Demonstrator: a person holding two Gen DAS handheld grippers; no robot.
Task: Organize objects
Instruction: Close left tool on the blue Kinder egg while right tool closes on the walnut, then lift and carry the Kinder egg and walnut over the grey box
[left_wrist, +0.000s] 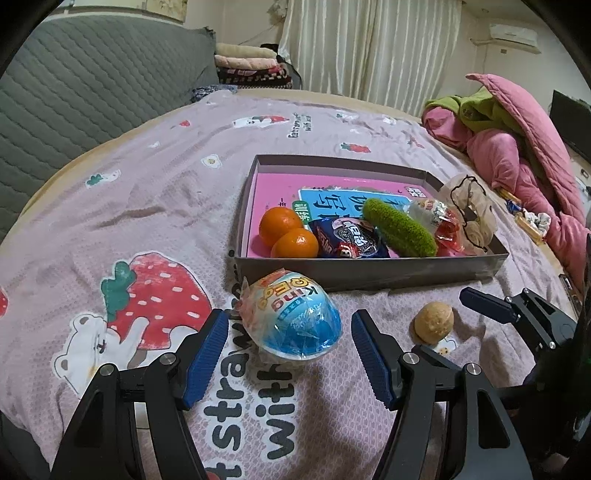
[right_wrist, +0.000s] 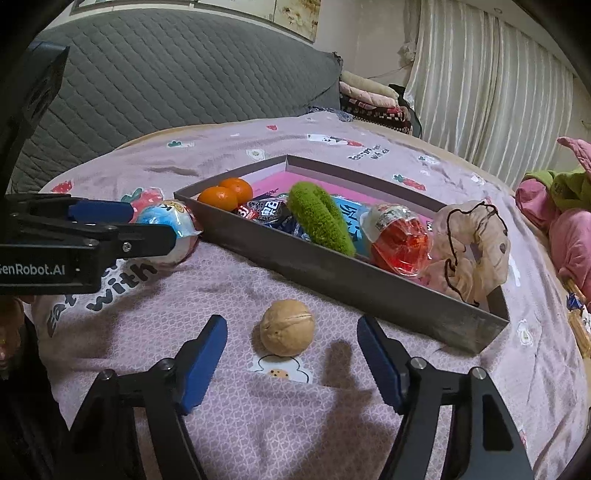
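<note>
Right gripper (right_wrist: 291, 356) spread wide at frame bottom, walnut (right_wrist: 287, 327) on the bedsheet (right_wrist: 229, 280) between its fingers, untouched, grey box (right_wrist: 332, 271) behind, left gripper (right_wrist: 129, 225) around blue egg toy (right_wrist: 168, 225) at left

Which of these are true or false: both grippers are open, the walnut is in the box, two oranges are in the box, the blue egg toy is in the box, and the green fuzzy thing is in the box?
1. Both grippers are open. True: the left gripper brackets the blue egg toy without touching it, and the right gripper stands open around the walnut.
2. The walnut is in the box. False: it lies on the bedsheet, outside the box.
3. Two oranges are in the box. True: the oranges sit at its left end.
4. The blue egg toy is in the box. False: it lies on the sheet in front of the box.
5. The green fuzzy thing is in the box. True.
</note>
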